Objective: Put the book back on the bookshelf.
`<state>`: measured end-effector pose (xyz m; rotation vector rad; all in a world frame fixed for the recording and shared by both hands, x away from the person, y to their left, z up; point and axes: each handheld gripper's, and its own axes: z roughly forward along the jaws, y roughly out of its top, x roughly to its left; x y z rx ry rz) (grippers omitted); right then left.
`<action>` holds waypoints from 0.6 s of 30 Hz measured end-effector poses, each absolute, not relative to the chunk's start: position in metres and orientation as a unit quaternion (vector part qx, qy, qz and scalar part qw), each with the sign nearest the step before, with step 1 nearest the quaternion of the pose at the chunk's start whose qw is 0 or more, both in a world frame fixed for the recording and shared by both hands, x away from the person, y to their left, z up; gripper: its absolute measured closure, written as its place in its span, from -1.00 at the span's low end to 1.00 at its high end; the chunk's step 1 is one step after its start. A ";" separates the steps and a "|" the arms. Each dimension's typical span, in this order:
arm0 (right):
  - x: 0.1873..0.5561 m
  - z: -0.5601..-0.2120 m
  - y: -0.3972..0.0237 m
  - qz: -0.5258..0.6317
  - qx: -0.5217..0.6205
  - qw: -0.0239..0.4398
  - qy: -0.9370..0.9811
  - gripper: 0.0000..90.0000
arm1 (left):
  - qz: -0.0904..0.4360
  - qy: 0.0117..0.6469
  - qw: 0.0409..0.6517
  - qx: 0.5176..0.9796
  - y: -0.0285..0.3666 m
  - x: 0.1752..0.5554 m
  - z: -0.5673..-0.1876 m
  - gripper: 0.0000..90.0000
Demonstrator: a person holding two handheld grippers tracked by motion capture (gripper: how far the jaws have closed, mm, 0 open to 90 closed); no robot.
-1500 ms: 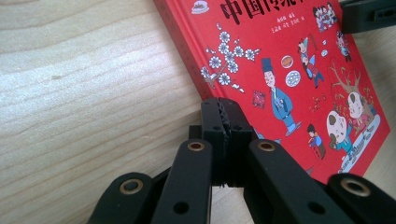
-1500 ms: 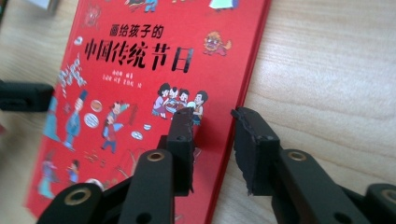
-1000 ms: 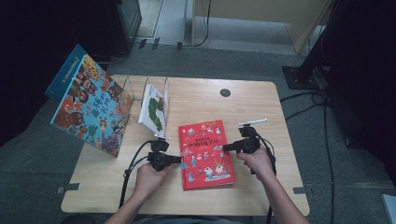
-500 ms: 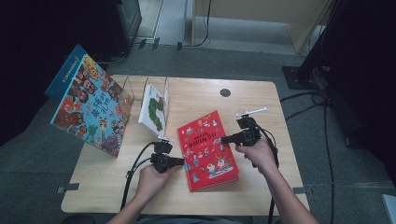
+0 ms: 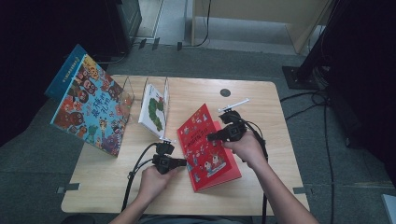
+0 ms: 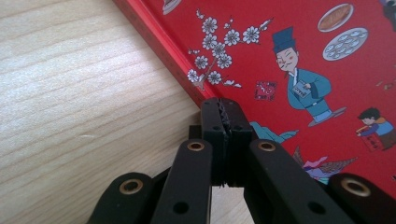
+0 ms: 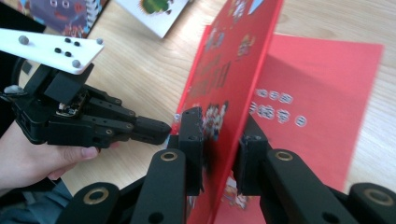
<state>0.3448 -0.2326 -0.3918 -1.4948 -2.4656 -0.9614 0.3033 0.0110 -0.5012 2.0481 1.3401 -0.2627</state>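
A red picture book [image 5: 212, 161] lies on the wooden table [image 5: 280, 116] with its front cover [image 5: 198, 126] swung up on edge. My right gripper [image 5: 211, 137] has that cover [image 7: 233, 70] between its jaws, which have just been closing, and holds it raised; the red inner page [image 7: 317, 107] shows behind it. My left gripper [image 5: 185, 163] is shut with nothing in it, its tips [image 6: 226, 119] resting at the book's spine edge [image 6: 163, 56]. The right gripper view also shows the left gripper [image 7: 156, 129] low at the left, in a hand.
A large colourful book [image 5: 88, 105] leans at the table's left edge. A white book with a green caterpillar [image 5: 154, 109] stands upright in a clear holder behind the left gripper. A dark round hole [image 5: 225, 92] sits near the far edge. Cables trail from both grippers.
My right gripper has risen and moved left, swinging the red book's cover up from flat to nearly upright. The left gripper has stayed at the spine.
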 end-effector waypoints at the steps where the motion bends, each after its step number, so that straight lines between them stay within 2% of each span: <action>1: 0.346 -0.391 -0.229 -0.316 -0.486 0.054 -0.813 0.76 | -0.103 0.515 0.333 0.783 0.012 0.304 -0.501 0.97; 12: 0.353 -0.371 -0.222 -0.282 -0.477 0.069 -0.830 0.96 | -0.104 0.531 0.357 0.761 0.031 0.313 -0.494 0.54; 18: 0.349 -0.362 -0.222 -0.266 -0.460 0.052 -0.846 0.96 | -0.108 0.525 0.364 0.761 0.032 0.314 -0.494 0.29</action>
